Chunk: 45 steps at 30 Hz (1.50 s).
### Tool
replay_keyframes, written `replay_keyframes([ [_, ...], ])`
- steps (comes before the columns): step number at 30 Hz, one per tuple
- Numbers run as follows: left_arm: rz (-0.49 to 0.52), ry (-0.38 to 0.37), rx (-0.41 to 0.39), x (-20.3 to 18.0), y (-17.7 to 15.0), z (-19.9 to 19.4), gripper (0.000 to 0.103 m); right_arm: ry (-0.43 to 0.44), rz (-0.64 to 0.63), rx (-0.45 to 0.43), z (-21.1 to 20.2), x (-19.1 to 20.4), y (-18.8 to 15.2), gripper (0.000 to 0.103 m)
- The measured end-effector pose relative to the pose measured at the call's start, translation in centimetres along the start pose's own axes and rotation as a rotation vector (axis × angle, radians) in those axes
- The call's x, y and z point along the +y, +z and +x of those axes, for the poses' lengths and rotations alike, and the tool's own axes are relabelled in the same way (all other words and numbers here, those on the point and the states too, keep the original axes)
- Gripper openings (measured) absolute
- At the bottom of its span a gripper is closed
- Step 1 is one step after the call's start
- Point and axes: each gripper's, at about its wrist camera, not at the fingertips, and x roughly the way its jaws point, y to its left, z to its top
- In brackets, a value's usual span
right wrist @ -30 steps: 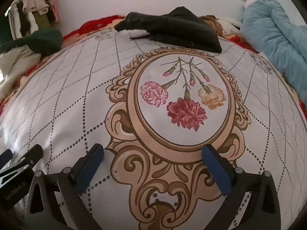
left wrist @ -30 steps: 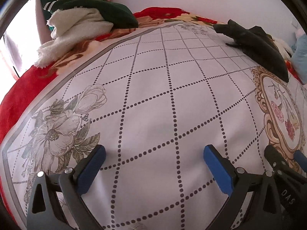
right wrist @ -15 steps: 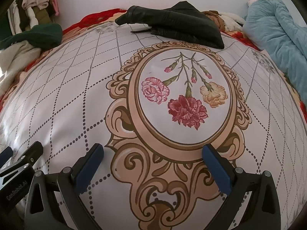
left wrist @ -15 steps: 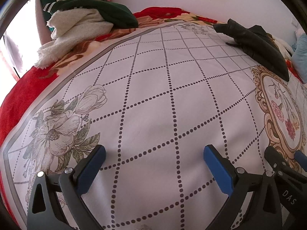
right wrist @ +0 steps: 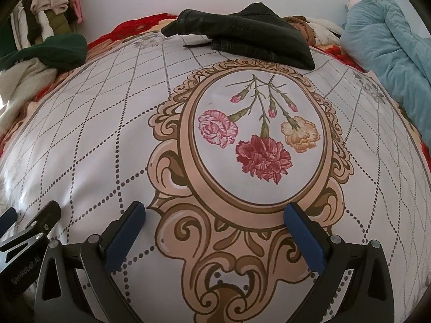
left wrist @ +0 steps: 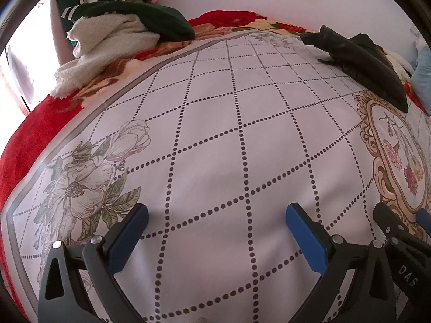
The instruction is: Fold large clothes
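Observation:
A black leather jacket (right wrist: 242, 37) lies crumpled at the far side of the bed, beyond the flower medallion (right wrist: 256, 140) on the white bedsheet (left wrist: 215, 134). In the left wrist view the jacket (left wrist: 361, 59) sits far right. My left gripper (left wrist: 215, 215) hovers open over the dotted grid of the sheet, holding nothing. My right gripper (right wrist: 215, 210) is open too, low over the medallion's near edge, well short of the jacket. Each gripper shows at the other view's edge: right gripper (left wrist: 398, 231), left gripper (right wrist: 29, 228).
A cream fleece and a dark green garment (left wrist: 129, 27) are heaped at the far left on a red blanket (left wrist: 24, 140). A light blue quilt (right wrist: 388, 53) lies bunched at the right. More clothes (right wrist: 48, 8) hang by the wall at the far left.
Both views have shifted slightly: the jacket and medallion sit a little lower in frame, as both grippers tilt or edge forward over the sheet. Jaws stay open.

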Motion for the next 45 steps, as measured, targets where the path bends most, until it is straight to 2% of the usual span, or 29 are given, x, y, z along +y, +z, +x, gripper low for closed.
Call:
replay_keyframes([
  [45, -0.008, -0.013, 0.005, 0.12, 0.03, 0.06, 0.103, 0.006, -0.005, 0.001, 0.17, -0.16, 0.21, 0.103],
])
